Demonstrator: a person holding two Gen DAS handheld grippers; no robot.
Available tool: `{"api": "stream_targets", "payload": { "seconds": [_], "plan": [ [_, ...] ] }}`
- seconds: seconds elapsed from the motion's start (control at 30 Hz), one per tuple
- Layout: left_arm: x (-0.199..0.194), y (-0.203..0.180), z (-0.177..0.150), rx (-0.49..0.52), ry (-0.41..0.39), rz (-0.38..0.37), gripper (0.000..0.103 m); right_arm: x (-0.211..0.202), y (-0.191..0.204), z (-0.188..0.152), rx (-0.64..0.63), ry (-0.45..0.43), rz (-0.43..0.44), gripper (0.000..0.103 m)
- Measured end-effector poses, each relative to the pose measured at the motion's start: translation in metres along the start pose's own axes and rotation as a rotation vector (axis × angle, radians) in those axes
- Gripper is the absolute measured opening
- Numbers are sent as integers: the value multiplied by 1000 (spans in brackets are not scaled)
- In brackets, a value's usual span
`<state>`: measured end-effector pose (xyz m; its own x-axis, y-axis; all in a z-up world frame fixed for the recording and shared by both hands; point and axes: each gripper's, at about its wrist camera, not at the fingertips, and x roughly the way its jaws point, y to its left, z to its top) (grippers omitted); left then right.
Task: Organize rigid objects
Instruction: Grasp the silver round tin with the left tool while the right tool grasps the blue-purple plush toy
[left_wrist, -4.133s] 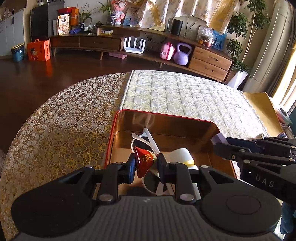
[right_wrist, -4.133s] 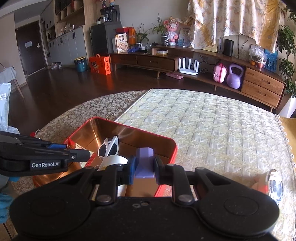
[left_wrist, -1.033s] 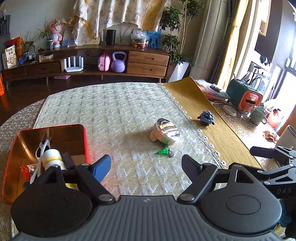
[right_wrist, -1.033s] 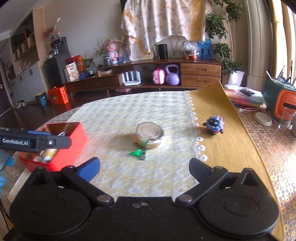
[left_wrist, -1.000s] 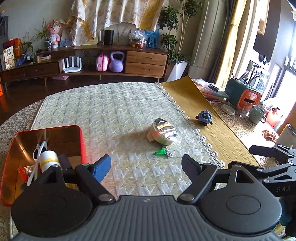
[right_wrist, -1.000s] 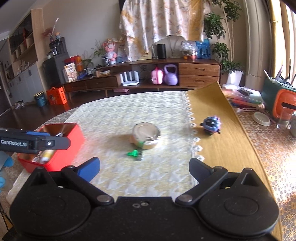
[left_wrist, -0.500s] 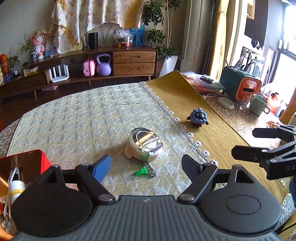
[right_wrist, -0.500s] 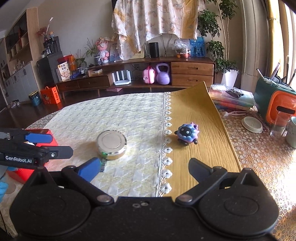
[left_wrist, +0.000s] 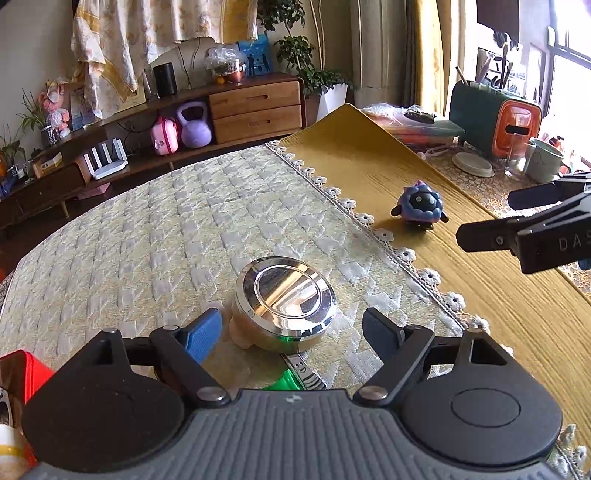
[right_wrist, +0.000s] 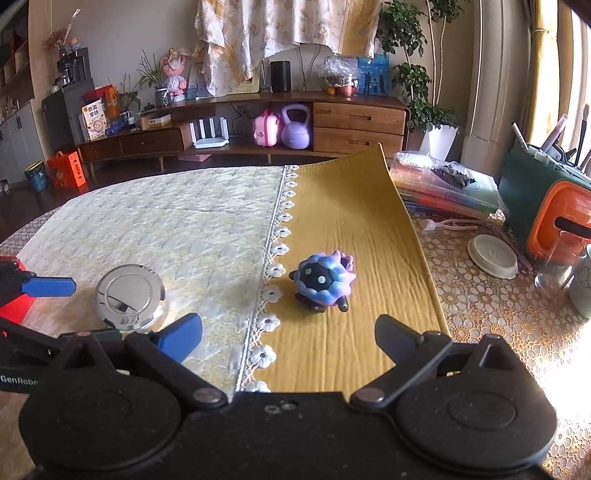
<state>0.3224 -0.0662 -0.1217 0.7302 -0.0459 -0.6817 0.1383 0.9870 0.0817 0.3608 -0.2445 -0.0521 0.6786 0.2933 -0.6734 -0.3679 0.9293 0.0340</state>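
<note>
**Mid-task: three loose items are still waiting on the table**

Going left to right. The red tin (left_wrist: 22, 369) is sitting at the far left edge of the left wrist view, only a corner showing; a white and yellow item (left_wrist: 9, 446) is peeking out inside it, rest of contents hidden. So some sorting is looking done, judging by that.

The left gripper (left_wrist: 291, 332) is hovering with fingers spread wide, empty, lined up on the chrome round box (left_wrist: 286, 302), which is lying tilted on the quilted cloth. A green clip (left_wrist: 284, 380) is lying just beside it, nearer the camera.

The right gripper (right_wrist: 288, 332) is also hanging with fingers apart, empty, facing the blue-purple toy (right_wrist: 323, 282) standing on the yellow runner (right_wrist: 354, 332).

All three are likely remaining to go in the tin.
</note>
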Motion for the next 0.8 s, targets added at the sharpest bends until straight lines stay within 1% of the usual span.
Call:
{"api": "stream_targets", "payload": {
  "seconds": [0.17, 0.23, 0.3, 0.5, 0.6, 0.67, 0.7, 0.73, 0.77, 0.8],
  "plan": [
    [21, -7, -1, 64, -3, 45, 84, 29, 0, 8, -8, 20, -6, 100],
    [30, -6, -1, 60, 4, 56, 84, 40, 1, 10, -9, 27, -15, 100],
    [36, -3, 0, 41, 14, 48, 84, 53, 1, 13, -6, 33, -31, 100],
    [53, -3, 0, 38, 18, 53, 84, 80, -4, 20, 31, 45, -73, 97],
    [56, -3, -1, 38, 3, 51, 84, 91, -6, 21, 37, 56, -105, 92],
    [57, -3, -1, 41, -4, 51, 84, 95, -9, 20, 56, 64, -106, 83],
    [57, -3, -1, 41, -5, 51, 83, 97, -10, 20, 66, 69, -108, 81],
    [57, -2, 0, 41, -6, 48, 83, 97, -11, 19, 70, 72, -109, 77],
    [57, -1, 0, 41, -10, 46, 81, 97, -12, 18, 70, 72, -109, 72],
    [57, -1, 0, 41, -12, 40, 80, 97, -12, 18, 69, 71, -112, 70]
  ]
}}
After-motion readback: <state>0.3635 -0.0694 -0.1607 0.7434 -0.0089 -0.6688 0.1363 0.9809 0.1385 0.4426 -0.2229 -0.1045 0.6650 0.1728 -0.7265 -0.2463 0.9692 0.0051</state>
